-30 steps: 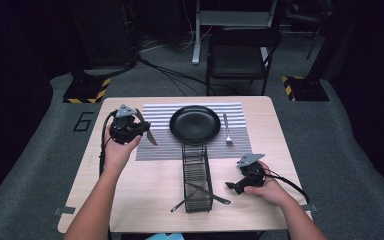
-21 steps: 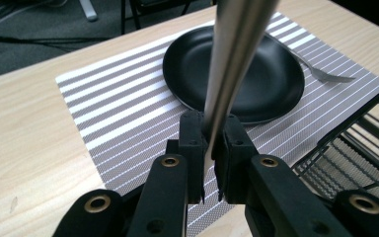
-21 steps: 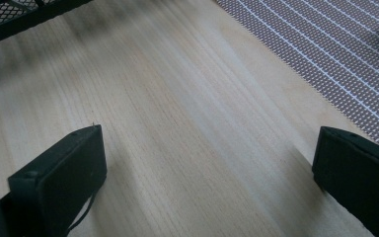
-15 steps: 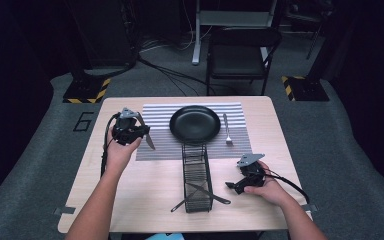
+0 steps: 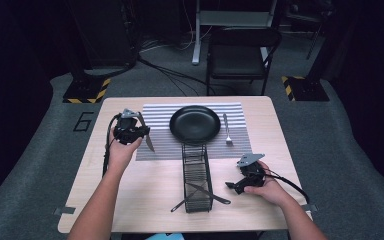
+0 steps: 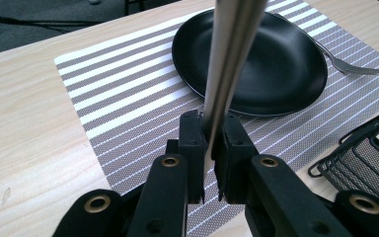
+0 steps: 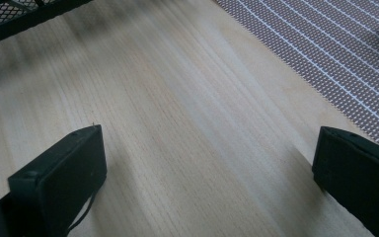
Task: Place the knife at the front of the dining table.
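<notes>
Clamped tight on a knife [image 6: 229, 64] between the black jaws of the left gripper [image 6: 210, 148], blade rising up and away in the left gripper view, out over the striped placemat [image 6: 128, 108] toward the black plate [image 6: 271, 64]. Sunk a little over the last second, and the knife tip in the high view now low over the mat's left part, just beside the plate [image 5: 195, 124], not yet touching that can be told. Judged a placing step: knife going down left of the plate, fork [image 5: 226, 131] already lying on the mat at the plate's right. Farther out, the right gripper [image 5: 237, 184] parked low on the bare wooden table [image 7: 177, 123], unmoved from a second ago, jaws wide apart with nothing between them. Close to it, the black wire basket [image 5: 196, 175] with more cutlery lying in its near end. Next likely: lower, flatten the knife, then release.
</notes>
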